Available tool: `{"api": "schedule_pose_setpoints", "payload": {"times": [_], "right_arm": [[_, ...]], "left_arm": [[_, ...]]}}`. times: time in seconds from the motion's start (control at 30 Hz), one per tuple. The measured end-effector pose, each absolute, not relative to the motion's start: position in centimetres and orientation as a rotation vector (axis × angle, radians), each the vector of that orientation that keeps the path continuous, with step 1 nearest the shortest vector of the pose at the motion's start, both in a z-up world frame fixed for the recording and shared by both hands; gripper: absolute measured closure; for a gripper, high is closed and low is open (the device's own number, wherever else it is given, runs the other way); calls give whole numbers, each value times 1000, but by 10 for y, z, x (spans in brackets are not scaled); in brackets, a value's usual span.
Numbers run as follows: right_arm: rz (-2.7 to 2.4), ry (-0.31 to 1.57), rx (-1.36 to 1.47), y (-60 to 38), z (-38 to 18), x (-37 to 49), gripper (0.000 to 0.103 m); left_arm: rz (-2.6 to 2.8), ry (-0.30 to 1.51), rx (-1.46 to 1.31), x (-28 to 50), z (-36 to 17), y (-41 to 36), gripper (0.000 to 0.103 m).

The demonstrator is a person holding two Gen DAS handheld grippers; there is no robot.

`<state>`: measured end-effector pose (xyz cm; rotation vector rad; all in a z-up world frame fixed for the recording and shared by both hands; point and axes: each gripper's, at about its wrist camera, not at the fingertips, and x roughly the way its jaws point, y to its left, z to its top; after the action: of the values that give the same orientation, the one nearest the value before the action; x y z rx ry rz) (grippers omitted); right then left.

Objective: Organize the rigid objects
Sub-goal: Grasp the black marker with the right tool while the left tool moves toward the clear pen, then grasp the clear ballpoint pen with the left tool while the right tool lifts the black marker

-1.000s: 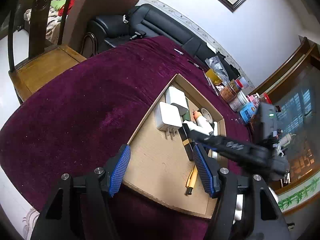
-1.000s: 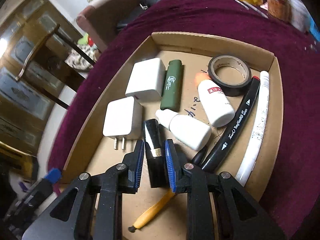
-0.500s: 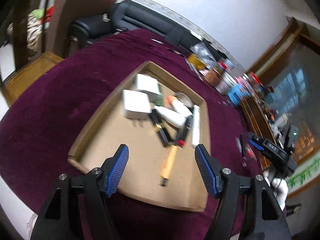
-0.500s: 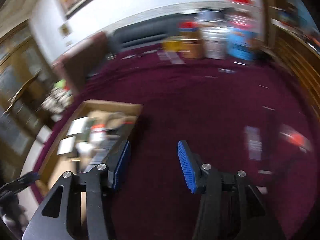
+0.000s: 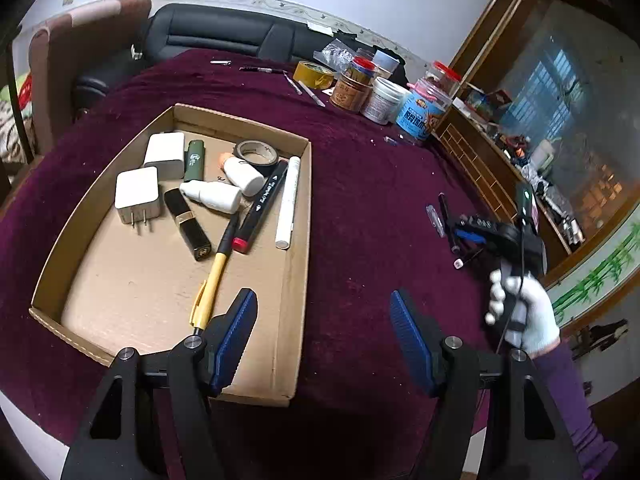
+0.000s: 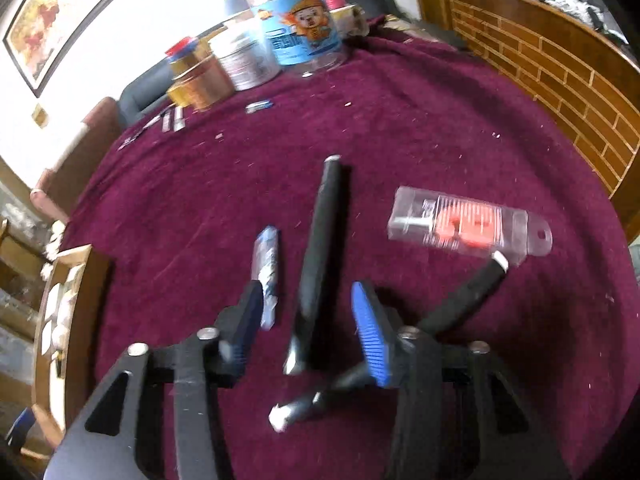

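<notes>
A shallow cardboard tray point(image 5: 298, 248) on the purple cloth holds two white chargers point(image 5: 137, 192), a green lighter point(image 5: 195, 160), a black lipstick point(image 5: 187, 224), two white bottles, a tape roll point(image 5: 256, 153), markers and a yellow pen point(image 5: 212, 276). My left gripper point(image 5: 322, 336) is open and empty above the tray's near right corner. My right gripper point(image 6: 306, 320) is open, its fingers on either side of a black pen point(image 6: 318, 256) lying on the cloth. A small blue-silver tube point(image 6: 266, 268), a black marker point(image 6: 460, 304) and a clear packet with a red part point(image 6: 468, 222) lie around it.
Jars and tins point(image 5: 384, 92) and a yellow tape roll point(image 5: 314, 74) stand at the table's far side. A wooden cabinet point(image 6: 560, 76) runs along the right. A black sofa point(image 5: 216, 36) and a chair are behind the table.
My right gripper has left the lipstick in the tray, swung right across the cloth and now straddles the black pen. My left gripper has drawn back and turned right.
</notes>
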<state>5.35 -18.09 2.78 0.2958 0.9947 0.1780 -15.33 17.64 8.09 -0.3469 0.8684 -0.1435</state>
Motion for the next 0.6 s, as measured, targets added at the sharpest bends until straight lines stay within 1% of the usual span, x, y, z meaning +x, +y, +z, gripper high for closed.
{"api": "schedule_pose_setpoints", "payload": {"times": [0.13, 0.17, 0.23, 0.33, 0.47, 0.53, 0.6], "right_arm": [[159, 984, 260, -179, 23, 69, 71], [155, 985, 251, -178, 22, 71, 74], [186, 1008, 245, -173, 21, 72, 90], [248, 1027, 265, -168, 22, 55, 91], [423, 1088, 370, -165, 17, 18, 91], [462, 1094, 387, -167, 16, 10, 90], [484, 1062, 405, -173, 19, 8, 89]], "left_arm": [[-140, 898, -335, -147, 77, 163, 40], [-145, 904, -329, -147, 75, 158, 40], [-158, 912, -310, -146, 75, 150, 40], [-179, 913, -280, -143, 77, 139, 40], [-187, 923, -247, -134, 78, 127, 40], [-204, 940, -246, -127, 75, 118, 40], [-224, 961, -244, -120, 73, 108, 40]]}}
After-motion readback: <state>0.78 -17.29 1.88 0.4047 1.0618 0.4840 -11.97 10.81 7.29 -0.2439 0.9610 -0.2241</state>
